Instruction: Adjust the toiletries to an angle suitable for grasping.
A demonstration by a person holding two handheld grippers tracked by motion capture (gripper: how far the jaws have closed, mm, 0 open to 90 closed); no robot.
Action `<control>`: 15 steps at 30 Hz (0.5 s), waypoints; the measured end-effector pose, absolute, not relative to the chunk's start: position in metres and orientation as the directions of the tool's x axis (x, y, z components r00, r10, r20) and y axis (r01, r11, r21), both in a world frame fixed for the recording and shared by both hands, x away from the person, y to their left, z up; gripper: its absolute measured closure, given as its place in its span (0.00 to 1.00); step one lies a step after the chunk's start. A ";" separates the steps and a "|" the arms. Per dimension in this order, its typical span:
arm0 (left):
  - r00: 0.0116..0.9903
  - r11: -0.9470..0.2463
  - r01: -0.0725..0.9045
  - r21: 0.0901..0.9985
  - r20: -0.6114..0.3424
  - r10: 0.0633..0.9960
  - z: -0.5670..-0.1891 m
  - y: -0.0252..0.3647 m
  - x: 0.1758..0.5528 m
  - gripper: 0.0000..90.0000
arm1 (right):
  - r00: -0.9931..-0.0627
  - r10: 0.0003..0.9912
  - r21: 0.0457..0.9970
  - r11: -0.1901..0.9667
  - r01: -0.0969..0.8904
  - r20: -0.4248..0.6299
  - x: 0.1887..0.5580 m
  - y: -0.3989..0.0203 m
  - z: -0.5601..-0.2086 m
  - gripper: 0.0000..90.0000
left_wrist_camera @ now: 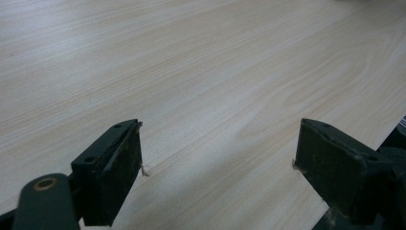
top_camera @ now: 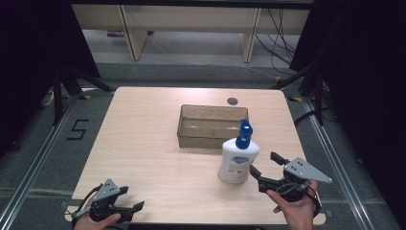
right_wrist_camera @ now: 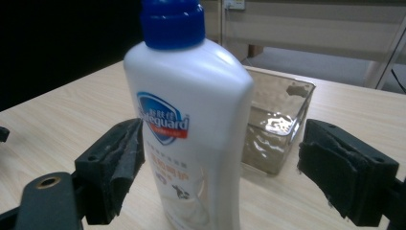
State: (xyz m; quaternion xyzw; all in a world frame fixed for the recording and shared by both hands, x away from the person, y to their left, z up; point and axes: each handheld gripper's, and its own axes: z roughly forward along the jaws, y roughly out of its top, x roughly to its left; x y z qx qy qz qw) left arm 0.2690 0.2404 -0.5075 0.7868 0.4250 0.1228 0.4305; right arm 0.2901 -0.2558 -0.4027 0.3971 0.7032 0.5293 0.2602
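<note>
Standing upright on the table (top_camera: 143,143), the bottle (top_camera: 238,160) sits at about five o'clock from the tray (top_camera: 208,125), just beside its near right corner but apart from it. It is a white plastic pump bottle with a blue cap; judged from its smooth, glossy walls, it will be slippery, fairly stiff, and top-heavy if full. The best hold looks like the flat faces of the body at label height, not the narrow cap. The right gripper (top_camera: 265,165) waits at four o'clock from the bottle, its jaws spread wide with the body partly between them, the pads not pressing. The left gripper (top_camera: 131,199) rests far off at eight o'clock near the table's edge, jaws spread over bare wood.
</note>
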 end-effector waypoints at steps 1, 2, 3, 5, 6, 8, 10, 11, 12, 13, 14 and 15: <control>0.607 -0.274 0.570 0.775 -0.172 0.776 -0.507 0.240 0.269 0.17 | -0.540 0.839 0.947 0.120 0.297 0.063 0.289 -0.255 -0.401 0.18; 0.608 -0.267 0.565 0.781 -0.175 0.775 -0.507 0.240 0.269 0.17 | -0.540 0.840 0.948 0.122 0.294 0.059 0.290 -0.254 -0.398 0.18; 0.611 -0.284 0.570 0.771 -0.166 0.774 -0.506 0.242 0.269 0.17 | -0.540 0.840 0.948 0.122 0.294 0.059 0.290 -0.254 -0.398 0.18; 0.602 -0.264 0.573 0.776 -0.180 0.778 -0.507 0.240 0.269 0.17 | -0.545 0.837 0.958 0.128 0.256 0.033 0.293 -0.253 -0.395 0.18; 0.607 -0.268 0.566 0.779 -0.175 0.775 -0.508 0.240 0.269 0.17 | -0.554 0.832 0.958 0.139 0.251 0.024 0.294 -0.253 -0.392 0.18; 0.609 -0.280 0.572 0.771 -0.169 0.775 -0.507 0.241 0.269 0.17 | -0.553 0.833 0.959 0.145 0.242 0.013 0.295 -0.250 -0.387 0.18; 0.605 -0.271 0.572 0.774 -0.176 0.776 -0.507 0.241 0.269 0.17 | -0.551 0.834 0.960 0.130 0.247 0.029 0.296 -0.247 -0.384 0.18; 0.607 -0.268 0.570 0.777 -0.178 0.775 -0.507 0.241 0.269 0.17 | -0.565 0.824 0.959 0.128 0.254 0.040 0.297 -0.245 -0.382 0.18; 0.607 -0.269 0.570 0.777 -0.177 0.775 -0.507 0.241 0.269 0.17 | -0.562 0.827 0.965 0.148 0.217 -0.001 0.299 -0.245 -0.379 0.18; 0.604 -0.268 0.573 0.774 -0.178 0.777 -0.507 0.241 0.269 0.17 | -0.568 0.823 0.968 0.139 0.210 0.005 0.301 -0.243 -0.375 0.18; 0.605 -0.272 0.573 0.773 -0.176 0.776 -0.507 0.241 0.269 0.17 | -0.568 0.823 0.968 0.139 0.210 0.005 0.301 -0.243 -0.375 0.18; 0.605 -0.270 0.573 0.774 -0.177 0.776 -0.507 0.241 0.269 0.17 | -0.568 0.823 0.965 0.144 0.217 0.005 0.301 -0.243 -0.374 0.18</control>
